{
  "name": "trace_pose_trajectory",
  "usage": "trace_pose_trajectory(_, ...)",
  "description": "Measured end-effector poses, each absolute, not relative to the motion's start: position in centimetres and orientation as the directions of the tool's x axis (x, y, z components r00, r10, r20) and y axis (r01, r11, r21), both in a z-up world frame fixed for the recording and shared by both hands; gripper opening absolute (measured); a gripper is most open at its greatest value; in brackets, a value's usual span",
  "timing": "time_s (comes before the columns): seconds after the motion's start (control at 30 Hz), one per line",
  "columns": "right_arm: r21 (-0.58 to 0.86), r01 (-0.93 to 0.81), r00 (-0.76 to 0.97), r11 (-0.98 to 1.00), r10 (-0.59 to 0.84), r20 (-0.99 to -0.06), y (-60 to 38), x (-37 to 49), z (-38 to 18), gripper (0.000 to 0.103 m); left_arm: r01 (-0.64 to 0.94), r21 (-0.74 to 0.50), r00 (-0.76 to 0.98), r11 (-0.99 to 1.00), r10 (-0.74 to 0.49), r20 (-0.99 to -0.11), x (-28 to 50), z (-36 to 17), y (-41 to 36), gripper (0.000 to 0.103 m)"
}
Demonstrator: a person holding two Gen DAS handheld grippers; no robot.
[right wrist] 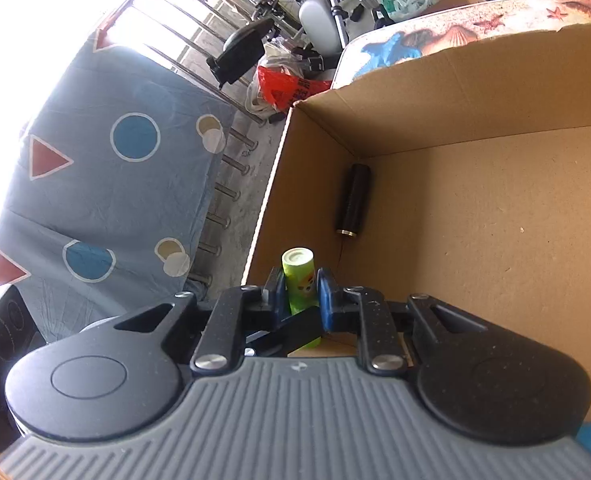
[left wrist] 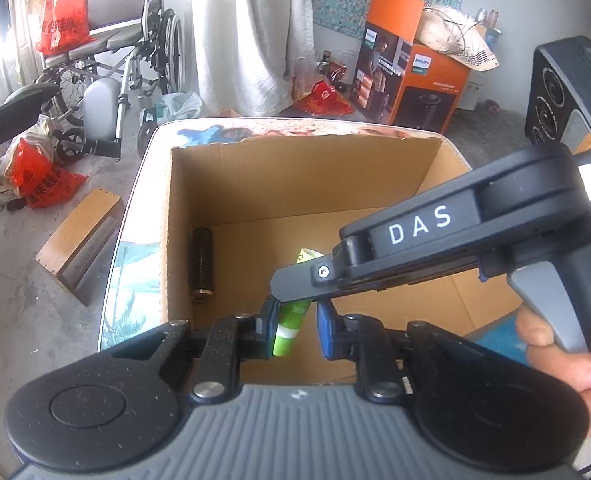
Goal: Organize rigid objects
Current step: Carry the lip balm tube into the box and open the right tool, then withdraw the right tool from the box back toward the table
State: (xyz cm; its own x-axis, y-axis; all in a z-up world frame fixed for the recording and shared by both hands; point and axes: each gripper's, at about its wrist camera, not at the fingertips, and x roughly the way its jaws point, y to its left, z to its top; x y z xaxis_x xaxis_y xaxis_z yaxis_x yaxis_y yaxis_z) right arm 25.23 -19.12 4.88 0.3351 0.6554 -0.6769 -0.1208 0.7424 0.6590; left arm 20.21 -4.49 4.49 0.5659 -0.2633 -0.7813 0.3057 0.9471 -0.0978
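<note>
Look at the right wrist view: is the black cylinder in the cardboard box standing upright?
No. The black cylinder lies on its side on the floor of the cardboard box, close to the corner.

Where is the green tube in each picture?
Left wrist view: the green tube is low in the middle, between the left claw's fingers, with the right claw's tip over it.
Right wrist view: the green tube is low in the middle again, between that claw's blue fingers.
Shared landmark: the black cylinder lying in the cardboard box by its left wall.
</note>
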Motion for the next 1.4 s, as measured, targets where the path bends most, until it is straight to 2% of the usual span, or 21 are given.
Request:
trace_pose_trajectory(0.1,0.653,-0.102,0.272,0.751,0.652,-0.708,-18.4,27.0,2.9,0.016,0.3,-0.103,0.538,0.948,-0.257,-0.802,20.6,3.5,-4.1,0.025)
trace_pose_trajectory(0.2,0.628,-0.1,0.212,0.772,0.633,-0.744,-17.6,28.2,0.9,0.016,0.299,-0.093,0.534,0.95,-0.247,-0.809,20.6,2.9,-3.7,0.033)
trace_pose_trajectory(0.37,0.614,-0.083,0.165,0.785,0.618,-0.768,-16.9,29.8,-1.3,0.016,0.288,-0.088,0.542,0.954,-0.238,-0.806,20.3,3.0,-3.0,0.037)
trace_pose_trajectory(0.67,0.592,-0.076,0.108,0.802,0.597,-0.795,-14.8,31.5,-3.3,0.018,0.285,-0.099,0.606,0.953,-0.26,-0.752,18.7,5.4,-2.1,0.051)
trace_pose_trajectory(0.83,0.606,-0.055,0.11,0.794,0.608,-0.786,-13.8,32.3,-3.6,0.019,0.289,-0.112,0.643,0.951,-0.279,-0.713,17.3,6.7,-1.6,0.066)
trace_pose_trajectory(0.93,0.631,-0.052,0.148,0.774,0.631,-0.761,-14.3,31.7,-2.6,0.022,0.292,-0.137,0.662,0.947,-0.303,-0.685,16.3,7.5,-0.9,0.072)
trace_pose_trajectory(1.07,0.648,-0.078,0.211,0.757,0.648,-0.732,-16.1,29.6,-0.1,0.032,0.299,-0.182,0.703,0.937,-0.345,-0.622,14.4,8.5,0.2,0.08)
trace_pose_trajectory(1.13,0.65,-0.096,0.254,0.753,0.65,-0.716,-17.3,27.9,1.6,0.04,0.309,-0.215,0.717,0.927,-0.375,-0.587,13.3,8.9,0.9,0.088)
trace_pose_trajectory(1.2,0.648,-0.129,0.304,0.75,0.652,-0.694,-18.8,25.8,3.3,0.049,0.32,-0.257,0.725,0.912,-0.41,-0.553,12.0,9.2,1.5,0.09)
trace_pose_trajectory(1.33,0.633,-0.198,0.412,0.749,0.649,-0.639,-22.2,20.1,7.3,0.063,0.332,-0.269,0.727,0.904,-0.427,-0.537,10.0,8.9,2.1,0.096)
trace_pose_trajectory(1.4,0.602,-0.238,0.491,0.762,0.629,-0.602,-24.3,16.4,9.5,0.084,0.317,-0.241,0.738,0.917,-0.398,-0.545,8.8,8.3,2.1,0.096)
